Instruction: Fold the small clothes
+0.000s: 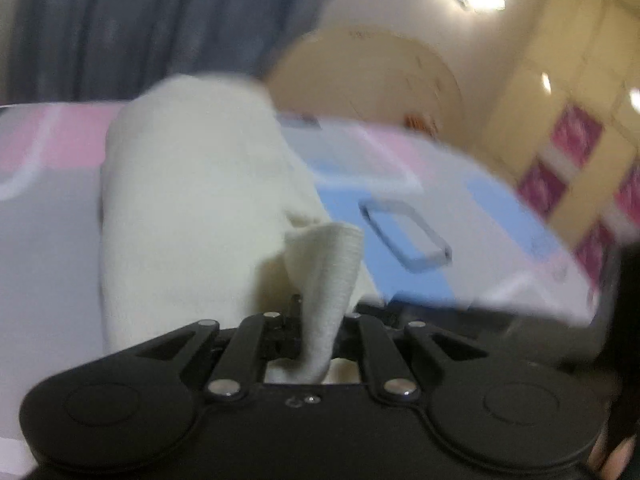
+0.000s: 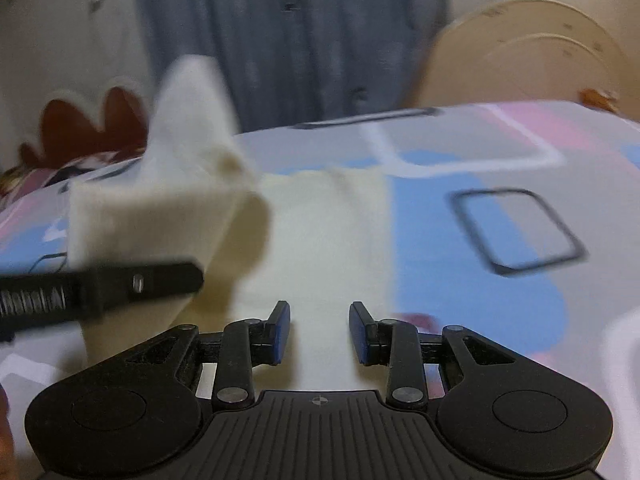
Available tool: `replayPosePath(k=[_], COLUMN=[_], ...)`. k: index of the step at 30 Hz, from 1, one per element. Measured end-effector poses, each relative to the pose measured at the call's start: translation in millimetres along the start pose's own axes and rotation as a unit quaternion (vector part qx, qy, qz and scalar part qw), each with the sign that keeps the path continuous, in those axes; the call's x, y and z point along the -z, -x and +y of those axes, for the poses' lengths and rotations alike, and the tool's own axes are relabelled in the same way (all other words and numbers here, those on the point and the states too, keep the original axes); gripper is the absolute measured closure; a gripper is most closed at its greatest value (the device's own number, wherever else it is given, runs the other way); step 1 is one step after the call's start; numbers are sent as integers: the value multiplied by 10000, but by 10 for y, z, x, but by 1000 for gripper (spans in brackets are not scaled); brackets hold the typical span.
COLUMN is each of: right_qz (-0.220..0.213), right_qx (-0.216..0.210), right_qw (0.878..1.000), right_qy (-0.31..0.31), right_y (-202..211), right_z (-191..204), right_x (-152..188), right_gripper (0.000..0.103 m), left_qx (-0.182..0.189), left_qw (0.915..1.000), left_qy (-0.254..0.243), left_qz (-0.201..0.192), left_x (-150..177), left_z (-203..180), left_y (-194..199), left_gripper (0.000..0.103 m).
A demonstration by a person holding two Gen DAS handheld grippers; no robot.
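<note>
A small cream knit garment (image 1: 192, 208) lies partly on the patterned bedsheet (image 1: 472, 216). My left gripper (image 1: 316, 340) is shut on a ribbed edge of it and lifts that part up. In the right wrist view the lifted part (image 2: 160, 216) stands up at the left, held by the left gripper's dark finger (image 2: 160, 282), while the rest of the garment (image 2: 328, 248) lies flat on the sheet. My right gripper (image 2: 320, 334) is open and empty, low over the flat part's near edge.
The sheet (image 2: 500, 300) has blue, pink and white patches with dark outlined rectangles (image 2: 516, 232). Grey curtains (image 2: 288, 40) hang behind. A round tan headboard (image 2: 520, 52) is at the back right. A red and patterned pillow (image 2: 84, 136) lies at the far left.
</note>
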State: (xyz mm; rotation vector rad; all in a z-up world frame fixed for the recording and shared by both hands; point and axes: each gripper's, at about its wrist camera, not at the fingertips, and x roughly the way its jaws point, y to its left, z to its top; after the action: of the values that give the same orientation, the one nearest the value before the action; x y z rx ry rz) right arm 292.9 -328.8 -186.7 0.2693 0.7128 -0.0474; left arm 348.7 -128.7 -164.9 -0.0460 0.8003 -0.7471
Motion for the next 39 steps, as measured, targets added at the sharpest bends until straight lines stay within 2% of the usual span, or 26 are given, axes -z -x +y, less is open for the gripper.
replayPosePath(k=[2, 4, 6, 8, 11, 13, 14, 15, 19, 23, 25, 26, 27, 31, 33, 37, 39], right_qz=[29, -5, -54, -108, -82, 13, 36, 31, 161, 196, 200, 224, 268, 324, 324, 321, 186], right_qx=[126, 117, 13, -174, -542, -753, -846, -908, -1072, -1104, -1151, -1178, -1181, -1299, -1219, -1184, -1119], right_qw=[9998, 9994, 9990, 9982, 9959, 9945, 9936, 9930, 9906, 9908, 9903, 9899, 9898, 9872, 9894, 9911, 9925], right_qy=[-164, -329, -442, -569, -716, -728, -749, -758, -840, -757, -752, -751, -748, -866, -724, -517, -460], right_y=[62, 124, 189, 227, 203, 130, 90, 68, -133, -330, -411, -445, -485, -530, -513, -491, -444], right_z=[-161, -267, -326, -336, -292, -249, -223, -191, -115, -51, -43, -35, -30, -56, -28, 41, 53], right_x=[29, 20, -24, -80, -191, -258, -282, -292, -358, -368, -377, -382, -384, -397, -403, -402, -412], right_gripper=[70, 70, 71, 71, 70, 57, 41, 36, 36, 37, 42, 57, 65, 66, 90, 93, 94], left_qx=[-69, -95, 33, 82, 62, -51, -172, -289, -794, -1014, -1067, -1087, -1088, -1127, -1154, -1177, -1167], left_qw=[9997, 9994, 9993, 9993, 9995, 9996, 9993, 9989, 9948, 9912, 9905, 9903, 9903, 9895, 9891, 9886, 9887], left_qy=[-172, -302, -301, -296, -324, -199, -105, -16, 440, 663, 676, 677, 684, 721, 739, 797, 799], left_qz=[178, 164, 217, 201, -7, -202, -299, -366, -468, -537, -538, -538, -534, -547, -536, -505, -495], left_x=[105, 137, 179, 221, 231, 168, 140, 91, -11, -76, -104, -113, -105, -142, -137, -131, -133], left_z=[-93, -106, -115, -113, -88, 41, 127, 203, 533, 707, 733, 740, 745, 777, 788, 813, 817], left_y=[-71, -55, 46, 202, 408, 575, 652, 655, 671, 612, 549, 531, 551, 467, 437, 382, 359], left_gripper=[87, 77, 63, 38, 37, 36, 35, 34, 35, 35, 35, 35, 35, 34, 35, 35, 34])
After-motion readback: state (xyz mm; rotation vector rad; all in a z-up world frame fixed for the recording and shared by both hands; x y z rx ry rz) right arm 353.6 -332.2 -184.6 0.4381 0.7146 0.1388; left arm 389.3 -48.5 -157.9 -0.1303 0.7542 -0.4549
